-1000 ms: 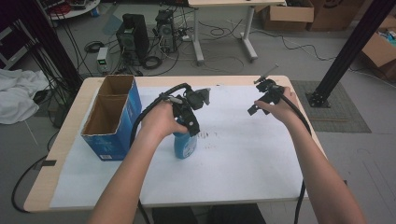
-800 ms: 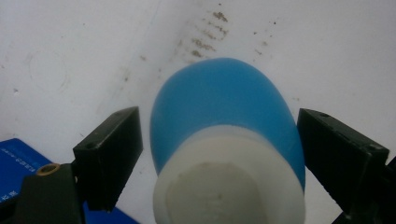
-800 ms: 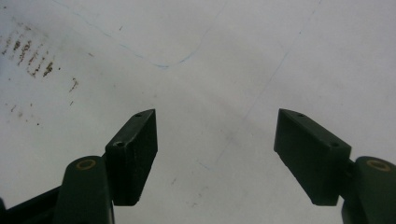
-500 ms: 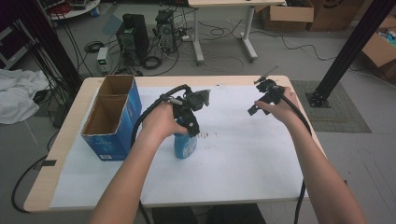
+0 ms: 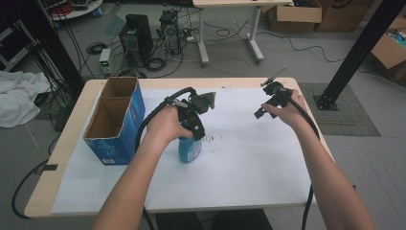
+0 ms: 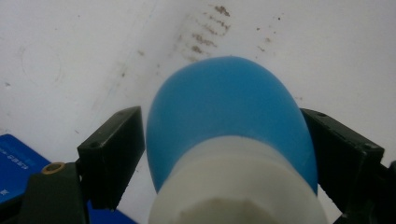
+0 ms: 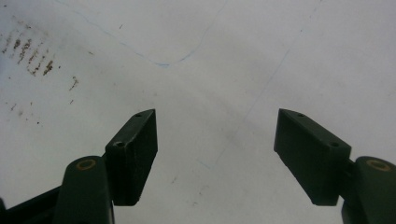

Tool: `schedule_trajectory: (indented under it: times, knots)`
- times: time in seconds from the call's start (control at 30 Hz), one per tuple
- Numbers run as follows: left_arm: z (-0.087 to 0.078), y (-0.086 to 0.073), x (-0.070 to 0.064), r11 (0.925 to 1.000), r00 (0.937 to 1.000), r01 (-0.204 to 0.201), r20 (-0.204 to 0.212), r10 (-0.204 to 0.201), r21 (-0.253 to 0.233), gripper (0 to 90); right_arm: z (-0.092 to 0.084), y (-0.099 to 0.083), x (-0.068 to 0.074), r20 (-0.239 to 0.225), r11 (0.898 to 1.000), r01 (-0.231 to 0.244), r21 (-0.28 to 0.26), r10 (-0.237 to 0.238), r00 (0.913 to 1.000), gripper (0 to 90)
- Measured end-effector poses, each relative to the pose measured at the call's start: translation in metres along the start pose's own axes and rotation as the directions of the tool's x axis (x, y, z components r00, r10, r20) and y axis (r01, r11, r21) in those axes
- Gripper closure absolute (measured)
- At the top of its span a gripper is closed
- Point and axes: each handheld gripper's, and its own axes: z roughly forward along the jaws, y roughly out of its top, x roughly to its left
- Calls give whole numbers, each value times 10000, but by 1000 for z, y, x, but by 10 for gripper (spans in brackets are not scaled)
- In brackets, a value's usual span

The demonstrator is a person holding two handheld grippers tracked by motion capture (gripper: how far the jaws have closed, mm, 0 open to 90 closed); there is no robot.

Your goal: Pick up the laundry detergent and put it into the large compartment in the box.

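A blue bottle [image 5: 190, 151] with a white cap stands upright on the white sheet near the table's middle. My left gripper [image 5: 192, 138] comes down over it from above. In the left gripper view the bottle [image 6: 229, 107] sits between the jaws of the left gripper [image 6: 222, 135]. The jaws have just been closing, and both pads now meet its sides. My right gripper [image 5: 259, 113] hangs above the sheet at the right. In the right gripper view the right gripper [image 7: 215, 140] is open with bare paper between its jaws.
An open blue cardboard box [image 5: 136, 112] stands at the table's left, close to my left forearm. Brown smudges [image 5: 214, 139] mark the white sheet [image 5: 249, 163] just right of the bottle. Cables trail from both grippers. Computer gear and desks sit on the floor beyond the far edge.
Both hands stay where they were, and the bottle has not moved.
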Motion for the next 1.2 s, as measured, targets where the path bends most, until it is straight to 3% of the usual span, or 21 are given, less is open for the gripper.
schedule_trajectory:
  times: [0.67, 0.8, 1.2]
  knots:
    - [1, 0, 0, 9998, 9998, 196, 81, -197, 77, 235, 1, -1, 1, -34, 10000, 0, 15, 0, 10000, 304]
    - [0, -1, 2, 9997, 9992, 249, 299, -250, 45, 296, 1, -1, 1, -33, 10000, 6, 13, -6, 10000, 304]
    - [-1, -2, 3, 9990, 9974, 448, 566, -449, 28, 337, 0, -2, 1, -67, 10000, -39, -14, 39, 10000, 304]
